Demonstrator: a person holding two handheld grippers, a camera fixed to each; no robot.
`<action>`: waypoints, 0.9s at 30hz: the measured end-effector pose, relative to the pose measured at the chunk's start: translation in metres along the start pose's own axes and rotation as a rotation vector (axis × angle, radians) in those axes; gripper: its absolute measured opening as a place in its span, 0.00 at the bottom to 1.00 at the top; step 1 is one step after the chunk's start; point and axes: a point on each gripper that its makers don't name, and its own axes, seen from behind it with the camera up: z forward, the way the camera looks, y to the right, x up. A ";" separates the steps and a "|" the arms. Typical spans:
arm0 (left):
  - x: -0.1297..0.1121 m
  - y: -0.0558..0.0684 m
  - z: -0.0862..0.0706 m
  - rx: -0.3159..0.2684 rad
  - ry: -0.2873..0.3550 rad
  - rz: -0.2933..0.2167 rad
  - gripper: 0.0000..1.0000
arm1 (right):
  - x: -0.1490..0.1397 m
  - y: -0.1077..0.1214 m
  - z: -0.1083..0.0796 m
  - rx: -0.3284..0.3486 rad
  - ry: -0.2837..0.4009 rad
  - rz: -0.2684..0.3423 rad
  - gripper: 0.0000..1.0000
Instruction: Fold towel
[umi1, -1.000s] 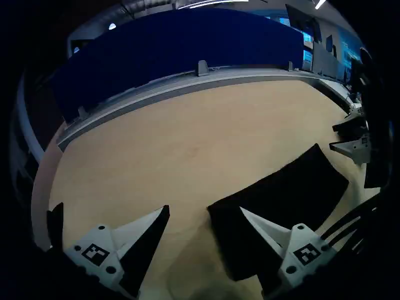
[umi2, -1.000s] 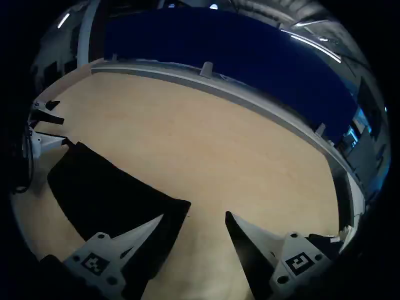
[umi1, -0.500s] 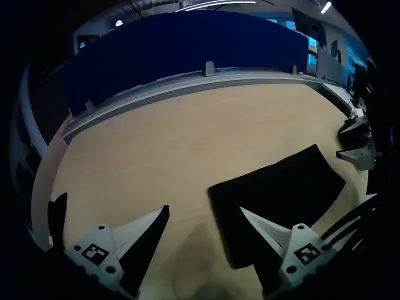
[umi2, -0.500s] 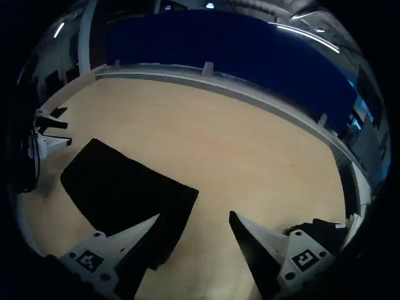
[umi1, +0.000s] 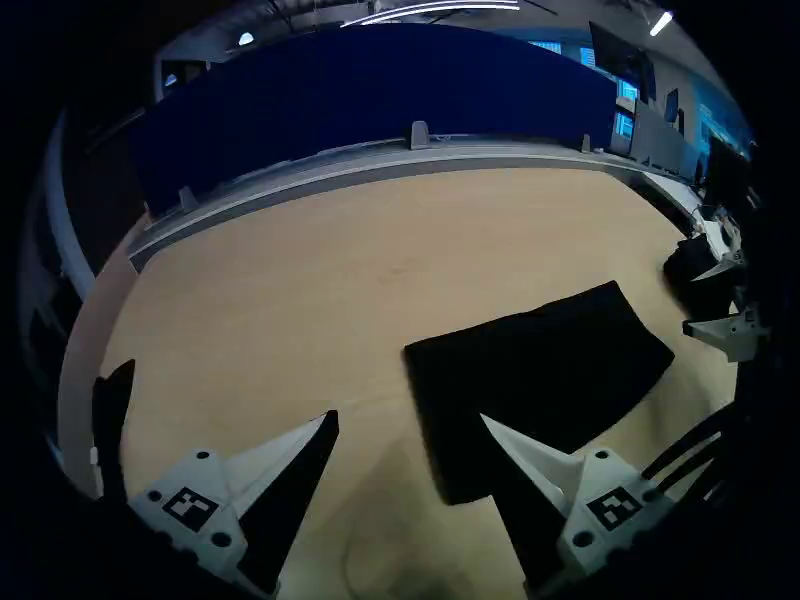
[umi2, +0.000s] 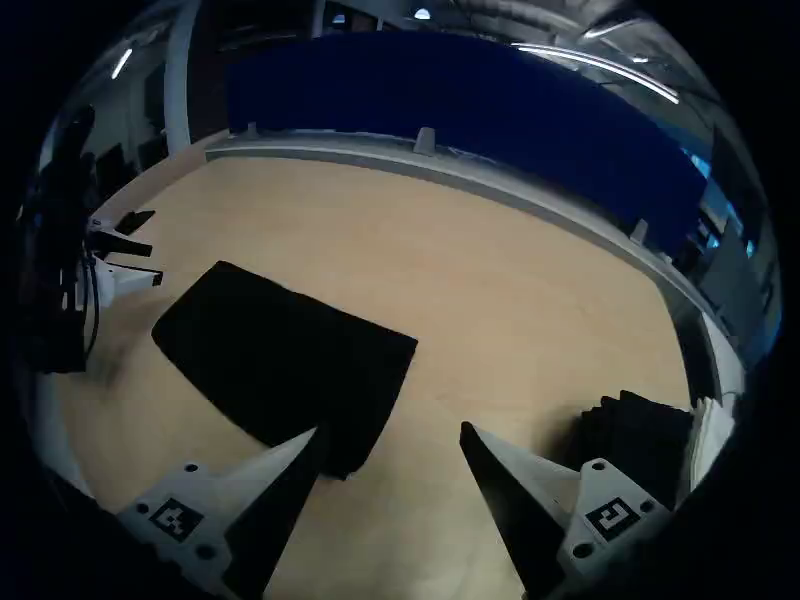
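Note:
A black towel (umi1: 535, 365) lies flat on the light wooden table (umi1: 350, 270), folded into a rectangle. In the left gripper view my left gripper (umi1: 405, 440) hangs open above the table, its right finger over the towel's near edge. My right gripper (umi1: 725, 300) shows at the far right, beyond the towel. In the right gripper view the towel (umi2: 285, 355) lies left of centre, and my right gripper (umi2: 390, 450) is open above its near corner with nothing between its fingers. My left gripper (umi2: 125, 250) appears at the far left, past the towel.
A blue partition (umi1: 370, 95) with a grey rail runs along the table's far edge. A dark stack of folded cloth (umi2: 640, 430) sits at the right in the right gripper view. Another dark object (umi1: 112, 425) lies at the table's left edge.
Both grippers have pulled back and risen, so the towel now lies farther ahead of each. The dark stack of cloth has come into sight on the right. The towel itself stays flat.

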 end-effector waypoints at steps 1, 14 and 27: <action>-0.001 0.000 -0.001 -0.001 0.000 -0.001 0.94 | -0.001 -0.001 -0.001 0.001 0.000 -0.003 1.00; -0.015 -0.006 -0.017 0.008 -0.002 -0.010 0.94 | -0.016 -0.007 -0.009 0.025 -0.014 -0.045 1.00; -0.032 -0.011 -0.028 0.013 -0.006 -0.024 0.94 | -0.020 -0.013 -0.011 0.052 -0.024 -0.087 1.00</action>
